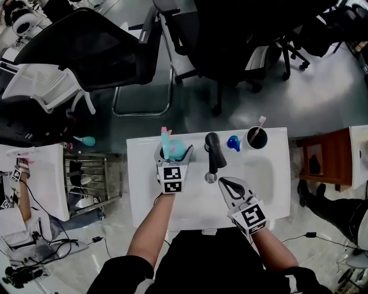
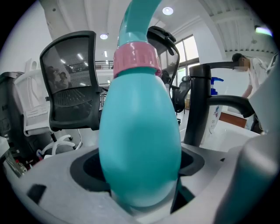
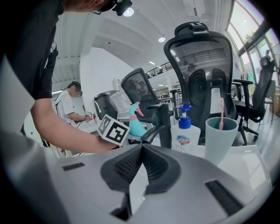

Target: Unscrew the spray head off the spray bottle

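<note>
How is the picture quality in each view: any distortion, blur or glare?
Left gripper view: strong fisheye, dark corners, the near spray bottle slightly soft. Right gripper view: same fisheye, office chair bowed, ceiling lamp glaring. Head view: sharp, evenly lit, white counter bright.

On the white worktop, the left gripper at ten o'clock has its fingers close on either side of the teal spray bottle, whose pink-trimmed spray head points toward twelve. The black faucet stands at twelve, with a blue pump bottle and a dark cup holding a toothbrush toward one. The right gripper lies at five o'clock, fingers together, just beside the faucet's base.
</note>
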Available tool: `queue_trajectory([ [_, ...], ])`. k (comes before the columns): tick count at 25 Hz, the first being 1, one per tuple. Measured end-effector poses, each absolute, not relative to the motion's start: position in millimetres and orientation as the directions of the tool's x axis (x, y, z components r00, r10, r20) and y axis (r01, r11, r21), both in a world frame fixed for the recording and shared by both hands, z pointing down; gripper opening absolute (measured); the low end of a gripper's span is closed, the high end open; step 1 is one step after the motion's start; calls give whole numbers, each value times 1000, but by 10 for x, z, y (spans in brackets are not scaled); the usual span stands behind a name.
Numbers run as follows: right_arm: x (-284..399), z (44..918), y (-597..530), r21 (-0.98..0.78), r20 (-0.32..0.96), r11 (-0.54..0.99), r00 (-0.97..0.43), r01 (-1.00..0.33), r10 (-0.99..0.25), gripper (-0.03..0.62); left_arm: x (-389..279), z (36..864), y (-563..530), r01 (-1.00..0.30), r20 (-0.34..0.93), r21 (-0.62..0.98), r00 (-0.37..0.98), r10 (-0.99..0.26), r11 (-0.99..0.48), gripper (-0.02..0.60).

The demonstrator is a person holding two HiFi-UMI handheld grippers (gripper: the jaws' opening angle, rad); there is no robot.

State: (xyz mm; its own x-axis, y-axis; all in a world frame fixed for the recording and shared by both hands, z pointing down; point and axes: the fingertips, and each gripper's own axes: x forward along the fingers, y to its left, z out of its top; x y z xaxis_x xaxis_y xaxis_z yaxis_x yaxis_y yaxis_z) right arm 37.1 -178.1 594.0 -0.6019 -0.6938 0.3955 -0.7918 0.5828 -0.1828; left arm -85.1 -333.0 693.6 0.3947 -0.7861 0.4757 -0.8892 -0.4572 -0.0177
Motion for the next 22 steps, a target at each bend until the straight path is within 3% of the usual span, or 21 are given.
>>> queue_trajectory([
  [22, 376, 5887, -1675, -158, 378, 600, -609, -784, -697, 6, -805, 6724, -3195, -866, 483, -40, 421, -768, -499, 431],
])
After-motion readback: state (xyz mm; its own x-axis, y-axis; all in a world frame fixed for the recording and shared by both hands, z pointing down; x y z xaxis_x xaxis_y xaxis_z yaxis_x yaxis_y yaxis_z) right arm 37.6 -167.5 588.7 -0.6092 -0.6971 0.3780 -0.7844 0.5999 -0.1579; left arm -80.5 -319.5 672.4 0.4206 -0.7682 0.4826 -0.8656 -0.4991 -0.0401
